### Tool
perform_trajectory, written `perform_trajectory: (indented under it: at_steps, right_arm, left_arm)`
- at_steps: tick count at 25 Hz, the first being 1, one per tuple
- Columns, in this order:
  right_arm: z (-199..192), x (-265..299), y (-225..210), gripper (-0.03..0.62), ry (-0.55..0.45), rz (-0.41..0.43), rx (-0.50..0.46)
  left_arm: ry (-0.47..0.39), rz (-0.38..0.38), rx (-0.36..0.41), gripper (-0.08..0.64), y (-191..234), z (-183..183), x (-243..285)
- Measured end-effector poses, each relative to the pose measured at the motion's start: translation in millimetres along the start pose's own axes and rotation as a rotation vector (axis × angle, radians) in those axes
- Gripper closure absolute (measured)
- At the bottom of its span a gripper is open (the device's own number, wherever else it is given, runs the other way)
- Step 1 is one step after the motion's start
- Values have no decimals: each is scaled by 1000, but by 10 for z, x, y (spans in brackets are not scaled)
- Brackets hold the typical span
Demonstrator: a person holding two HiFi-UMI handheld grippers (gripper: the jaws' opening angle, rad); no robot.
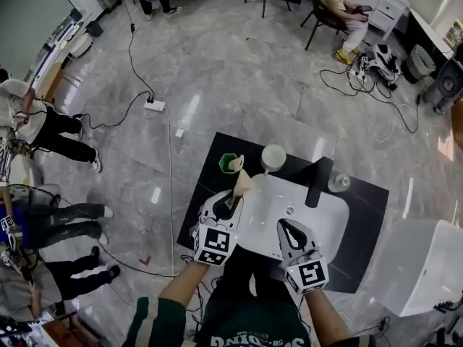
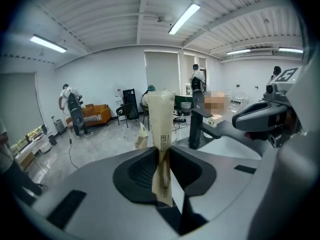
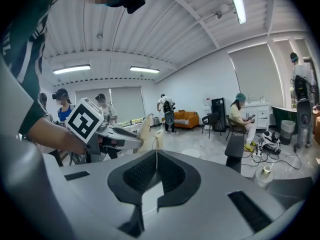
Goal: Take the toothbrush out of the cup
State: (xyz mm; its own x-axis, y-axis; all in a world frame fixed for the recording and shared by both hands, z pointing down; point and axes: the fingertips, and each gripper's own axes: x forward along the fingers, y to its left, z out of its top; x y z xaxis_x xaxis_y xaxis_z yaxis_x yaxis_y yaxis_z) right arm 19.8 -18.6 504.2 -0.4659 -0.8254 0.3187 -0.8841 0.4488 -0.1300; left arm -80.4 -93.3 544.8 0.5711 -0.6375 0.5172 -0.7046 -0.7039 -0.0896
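Note:
A green cup (image 1: 226, 164) stands at the back left of the black counter (image 1: 210, 186), with a beige packet poking out of it. My left gripper (image 1: 233, 202) (image 2: 162, 169) is shut on a long toothbrush in a beige printed paper wrapper (image 1: 244, 183) (image 2: 161, 129). The toothbrush stands up from the jaws, in front and to the right of the cup, over the left edge of the white sink (image 1: 325, 215). My right gripper (image 1: 289, 230) (image 3: 156, 171) hovers over the sink's near rim, jaws together with no object between them. The right gripper view shows the wrapped toothbrush (image 3: 145, 129) at left.
A black faucet (image 1: 318, 183) (image 2: 196, 126) stands behind the basin. A white round object (image 1: 273, 155) and a small glass (image 1: 338, 183) (image 3: 262, 173) sit at the back of the counter. A white box (image 1: 427, 266) is at right. Cables and people are around on the floor.

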Motion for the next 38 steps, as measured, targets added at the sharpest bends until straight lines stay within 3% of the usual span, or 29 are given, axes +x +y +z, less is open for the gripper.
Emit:
perform_trajectory:
  at_steps: [14, 26, 33, 38]
  right_arm:
    - [-110, 284, 398, 552, 38, 123, -13]
    - [-250, 503, 675, 552, 76, 222, -27]
    - [-294, 524, 657, 552, 93, 230, -23]
    - [-342, 497, 584, 552, 98, 214, -12]
  left_arm:
    - [279, 36, -126, 483, 106, -1139, -181]
    - [402, 33, -192, 483, 27, -1593, -108]
    - [480, 8, -238, 483, -37, -1757, 89]
    - [532, -13, -335, 483, -73, -1857, 224]
